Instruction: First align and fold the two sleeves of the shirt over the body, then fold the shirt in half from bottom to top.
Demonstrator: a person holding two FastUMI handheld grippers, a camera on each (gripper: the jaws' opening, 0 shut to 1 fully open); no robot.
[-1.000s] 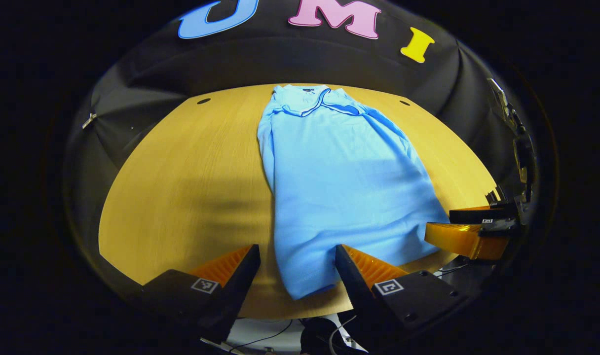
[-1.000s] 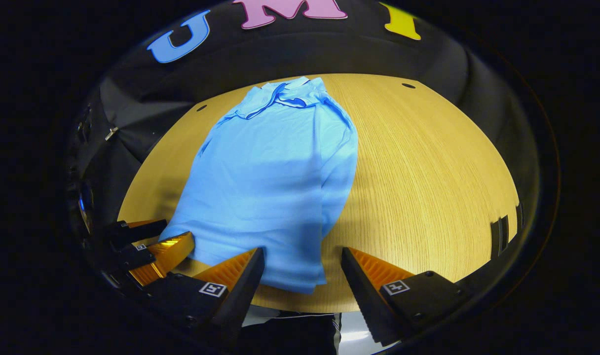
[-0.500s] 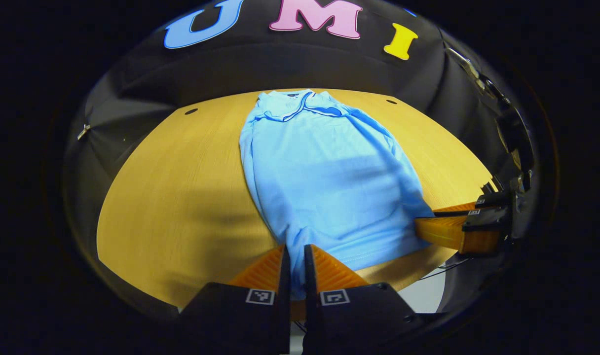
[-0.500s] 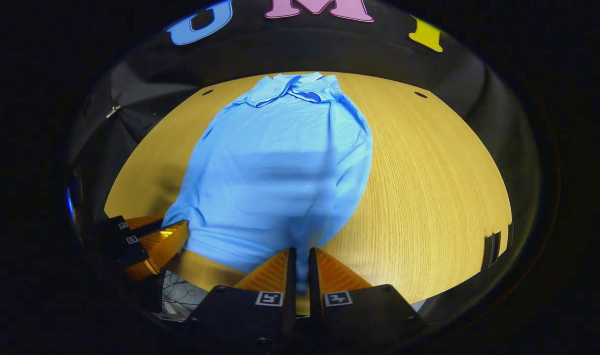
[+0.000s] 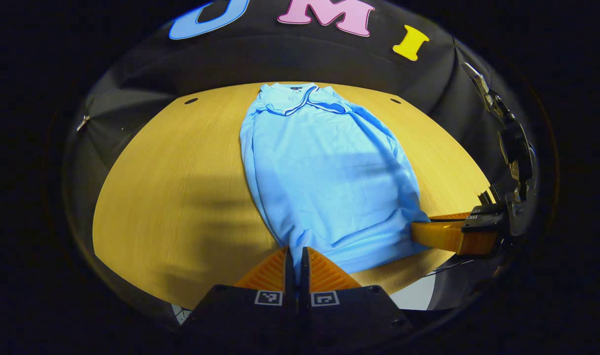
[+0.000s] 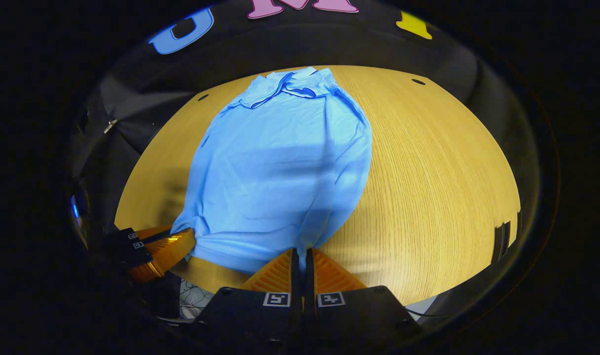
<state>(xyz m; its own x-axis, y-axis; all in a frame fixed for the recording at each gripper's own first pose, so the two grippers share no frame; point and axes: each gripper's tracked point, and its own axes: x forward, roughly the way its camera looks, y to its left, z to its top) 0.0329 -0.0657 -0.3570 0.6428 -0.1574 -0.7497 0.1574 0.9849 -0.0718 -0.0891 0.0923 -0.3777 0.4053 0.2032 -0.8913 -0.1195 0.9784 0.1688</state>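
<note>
Lying flat on the round light-wood table (image 5: 171,197), the light blue collared shirt (image 5: 324,177) stretches lengthwise with its dark-edged collar (image 5: 297,96) at the table's far side and its bottom hem (image 5: 359,259) at the near edge. Both sleeves are folded in over the body, so the shirt forms a long narrow shape that widens toward the hem.

In the left gripper view, the left gripper (image 5: 295,259) sits at the near edge of the table with its two fingers brought almost together, and the left corner of the hem is pinched between them. The cloth rises a little into that grip and creases run up the shirt from it. At the right end of the hem the right gripper (image 5: 440,231) reaches in from beyond the table's right edge, its fingers closed flat on the other corner.

In the right gripper view, the shirt (image 6: 280,167) lies left of the table's middle, with bare table (image 6: 438,172) to its right. The right gripper (image 6: 301,261) has its fingers nearly touching, a thin fold of the hem's right corner clamped between them. The left gripper (image 6: 174,244) meets the hem's left corner near the table's left edge.
</note>
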